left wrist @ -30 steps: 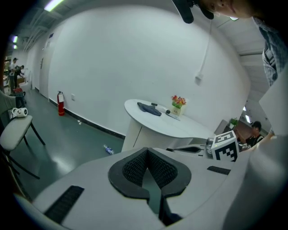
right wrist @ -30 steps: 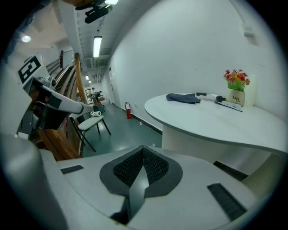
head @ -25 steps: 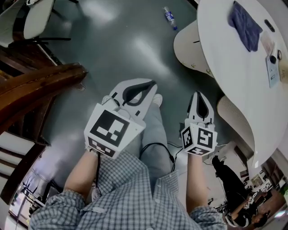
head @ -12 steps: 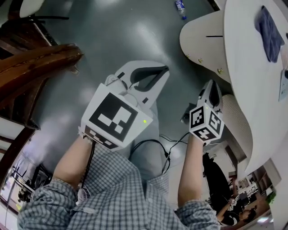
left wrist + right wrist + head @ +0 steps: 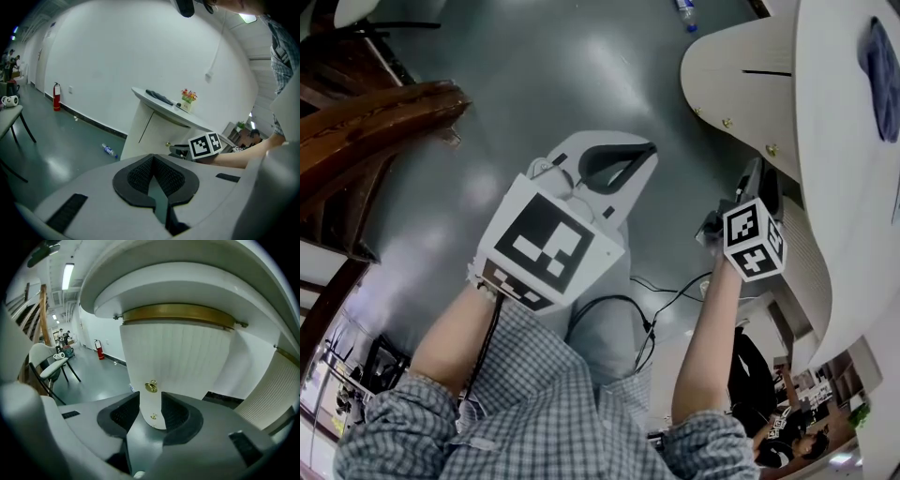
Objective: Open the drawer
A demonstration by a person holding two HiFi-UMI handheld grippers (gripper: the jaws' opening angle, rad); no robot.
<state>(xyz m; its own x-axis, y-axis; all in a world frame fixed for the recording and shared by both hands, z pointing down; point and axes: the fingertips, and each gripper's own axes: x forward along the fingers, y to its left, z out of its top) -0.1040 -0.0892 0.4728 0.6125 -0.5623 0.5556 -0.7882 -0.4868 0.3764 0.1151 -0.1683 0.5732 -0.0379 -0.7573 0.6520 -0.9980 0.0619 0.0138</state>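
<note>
You are holding the right gripper (image 5: 151, 412) up to the drawer (image 5: 178, 357), the curved white ribbed front sitting under the white worktop (image 5: 848, 169). Its jaws are opening with nothing pressed between them. The drawer's brass knob (image 5: 151, 386) is showing just beyond the gap, clear of both pads. You are carrying the left gripper (image 5: 153, 159) over the grey floor (image 5: 534, 84), well apart from the drawer, its jaws resting together and gripping nothing.
</note>
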